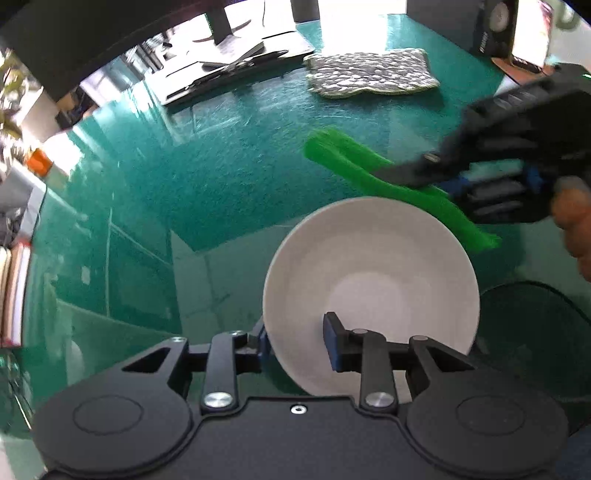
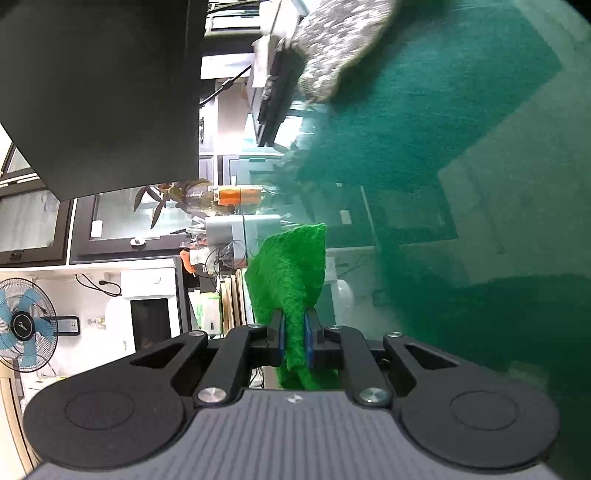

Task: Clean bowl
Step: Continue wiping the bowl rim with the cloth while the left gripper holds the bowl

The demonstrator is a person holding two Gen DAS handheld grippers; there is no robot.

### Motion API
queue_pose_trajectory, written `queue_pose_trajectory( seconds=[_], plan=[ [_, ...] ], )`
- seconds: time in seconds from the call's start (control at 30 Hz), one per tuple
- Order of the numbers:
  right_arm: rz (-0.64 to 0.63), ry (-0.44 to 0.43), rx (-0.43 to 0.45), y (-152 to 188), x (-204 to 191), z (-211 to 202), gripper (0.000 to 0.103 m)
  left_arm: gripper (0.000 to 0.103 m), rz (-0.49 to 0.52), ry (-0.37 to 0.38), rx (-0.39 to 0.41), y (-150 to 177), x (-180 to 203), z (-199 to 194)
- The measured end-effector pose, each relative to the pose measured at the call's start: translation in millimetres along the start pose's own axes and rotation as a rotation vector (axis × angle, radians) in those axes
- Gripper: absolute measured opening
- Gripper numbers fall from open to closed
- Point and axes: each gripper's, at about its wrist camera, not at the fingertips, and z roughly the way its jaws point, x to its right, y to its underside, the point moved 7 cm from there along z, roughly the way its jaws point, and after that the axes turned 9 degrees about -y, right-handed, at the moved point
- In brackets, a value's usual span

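Note:
A white bowl (image 1: 369, 266) is in the lower middle of the left wrist view. My left gripper (image 1: 295, 339) is shut on its near rim, one finger outside the wall and the other finger (image 1: 332, 339) inside. Just past the far rim, my right gripper (image 1: 417, 177) comes in from the right, shut on a green scouring pad (image 1: 369, 166) that hangs over the bowl's far right edge. In the right wrist view the same pad (image 2: 291, 273) sticks out between the pads of the right gripper (image 2: 294, 328). The bowl is out of sight there.
The green table (image 1: 221, 166) carries a grey patterned mat (image 1: 369, 72) at the back, flat dark devices (image 1: 229, 66) to its left and a black speaker (image 1: 495, 26) at the far right. Books (image 1: 14, 291) stand at the left edge. A person's hand (image 1: 572, 221) holds the right gripper.

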Motion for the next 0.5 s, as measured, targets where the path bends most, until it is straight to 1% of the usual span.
queue_pose_trajectory(
  seconds=[0.1,0.17,0.23,0.33,0.4,0.5],
  plan=[
    [0.019,0.016,-0.002,11,7,-19,0.012,0.030,0.019,-0.001,0.007,0,0,0],
    [0.029,0.014,0.005,14,9,-21,0.012,0.031,0.032,0.000,0.019,0,0,0],
    [0.038,0.012,0.011,16,11,-23,0.012,0.031,0.061,-0.017,0.030,1,2,-1],
    [0.033,0.010,0.018,6,9,-12,0.012,0.033,0.107,-0.047,0.048,3,6,-4],
    [0.005,-0.004,0.006,-9,2,13,0.012,0.033,0.136,-0.061,0.065,4,9,-6],
    [-0.023,0.015,-0.011,-18,-2,41,0.012,0.034,0.193,-0.099,0.095,6,15,-8]
  ],
)
